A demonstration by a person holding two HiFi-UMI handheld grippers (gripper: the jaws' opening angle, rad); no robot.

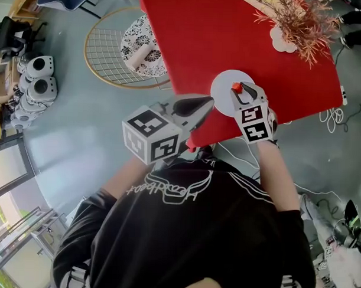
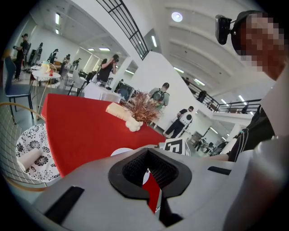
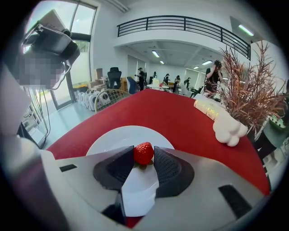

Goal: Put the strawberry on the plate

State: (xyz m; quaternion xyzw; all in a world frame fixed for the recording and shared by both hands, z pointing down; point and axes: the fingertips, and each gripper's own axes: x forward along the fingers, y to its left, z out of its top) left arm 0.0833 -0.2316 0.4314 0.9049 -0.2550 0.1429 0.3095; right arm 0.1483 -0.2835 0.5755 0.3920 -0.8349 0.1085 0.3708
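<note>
A small red strawberry [image 3: 143,153] sits pinched between the tips of my right gripper [image 3: 144,156], just above the near part of a round white plate [image 3: 118,138]. In the head view the strawberry [image 1: 236,87] and right gripper [image 1: 239,89] are over the plate [image 1: 224,87], close to the red table's near edge. My left gripper [image 1: 209,101] hovers at the table edge left of the plate, jaws together and empty. In its own view the left gripper [image 2: 148,152] is shut, with the plate [image 2: 119,151] just beyond it.
The red table [image 1: 190,34] carries a dried plant in a white lumpy vase [image 1: 291,26] at the far right, also seen as the vase [image 3: 229,129]. A round wire chair [image 1: 116,49] stands left of the table. People stand in the hall behind.
</note>
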